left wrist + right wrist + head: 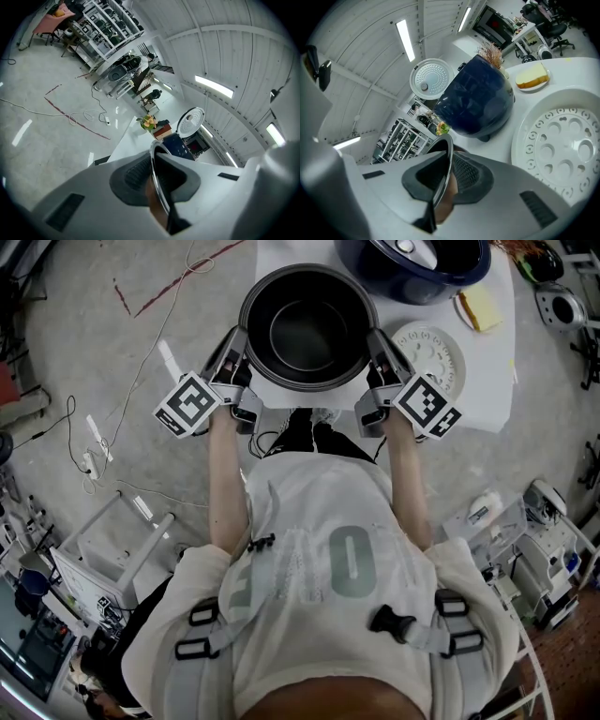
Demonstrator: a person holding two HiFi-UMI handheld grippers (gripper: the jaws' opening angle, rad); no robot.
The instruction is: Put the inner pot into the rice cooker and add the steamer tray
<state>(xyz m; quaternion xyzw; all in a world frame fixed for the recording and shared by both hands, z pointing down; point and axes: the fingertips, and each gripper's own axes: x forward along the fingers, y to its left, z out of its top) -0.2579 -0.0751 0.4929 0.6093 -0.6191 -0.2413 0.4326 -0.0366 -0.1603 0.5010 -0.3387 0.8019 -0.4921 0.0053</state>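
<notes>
The dark round inner pot [307, 329] sits at the near edge of the white table, seen from above in the head view. My left gripper [240, 351] is shut on the pot's left rim [158, 180]; its jaws clamp the thin metal edge. My right gripper [375, 351] is shut on the pot's right rim [444, 178] the same way. The dark blue rice cooker [412, 266] stands behind the pot with its lid [431, 78] raised. The white perforated steamer tray [434, 359] lies flat on the table to the right, also large in the right gripper view as the steamer tray [562, 150].
A yellow sponge on a small plate [480, 307] lies at the table's far right. The white table [281, 254] stands on a grey floor with loose cables [178, 282] to the left. Racks and equipment [539, 549] crowd the floor around the person.
</notes>
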